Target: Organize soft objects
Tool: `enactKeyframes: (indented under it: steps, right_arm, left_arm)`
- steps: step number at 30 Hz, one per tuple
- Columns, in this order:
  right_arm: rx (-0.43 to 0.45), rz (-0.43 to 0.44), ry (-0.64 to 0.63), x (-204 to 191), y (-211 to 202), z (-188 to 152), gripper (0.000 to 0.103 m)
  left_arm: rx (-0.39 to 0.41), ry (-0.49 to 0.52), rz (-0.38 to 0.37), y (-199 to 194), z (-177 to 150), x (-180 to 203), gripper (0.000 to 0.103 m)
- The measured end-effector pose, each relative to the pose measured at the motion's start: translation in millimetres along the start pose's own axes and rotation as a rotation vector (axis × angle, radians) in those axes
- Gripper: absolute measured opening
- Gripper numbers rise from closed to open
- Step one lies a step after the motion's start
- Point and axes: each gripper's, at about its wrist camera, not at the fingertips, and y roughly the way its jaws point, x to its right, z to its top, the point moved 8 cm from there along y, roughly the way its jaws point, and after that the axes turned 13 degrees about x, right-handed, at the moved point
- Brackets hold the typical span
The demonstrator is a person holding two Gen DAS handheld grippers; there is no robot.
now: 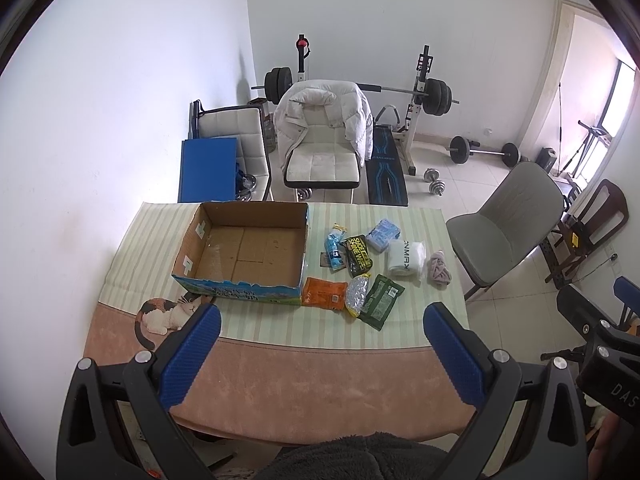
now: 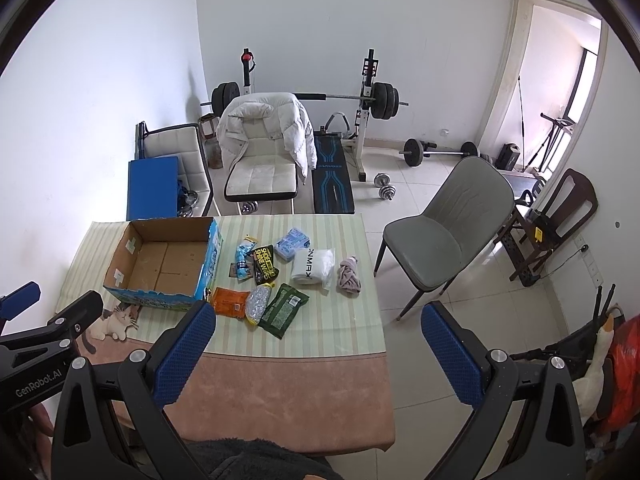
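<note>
On the table (image 1: pixel 280 368), box (image 1: pixel 248 256) empty; 9 soft items (image 1: pixel 356 272) outside it. Our left tongs (image 1: pixel 320 320) and right tongs (image 2: pixel 318 318) apart, holding nothing. All left.

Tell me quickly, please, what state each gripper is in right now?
Left gripper: open, holding nothing.
Right gripper: open, holding nothing.

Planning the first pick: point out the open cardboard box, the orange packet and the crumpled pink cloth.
Open cardboard box (image 1: pixel 244 254): left wrist view, inside floor.
Orange packet (image 1: pixel 324 291): left wrist view, centre.
Crumpled pink cloth (image 2: pixel 349 276): right wrist view, middle.
</note>
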Motion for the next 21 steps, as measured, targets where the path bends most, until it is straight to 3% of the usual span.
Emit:
enactKeyframes:
  steps: [21]
  right_arm:
    - [0.003, 0.003, 0.003, -7.3, 2.7, 6.1, 0.103]
  left_arm:
    - [0.003, 0.003, 0.004, 5.1, -0.1, -1.5, 0.103]
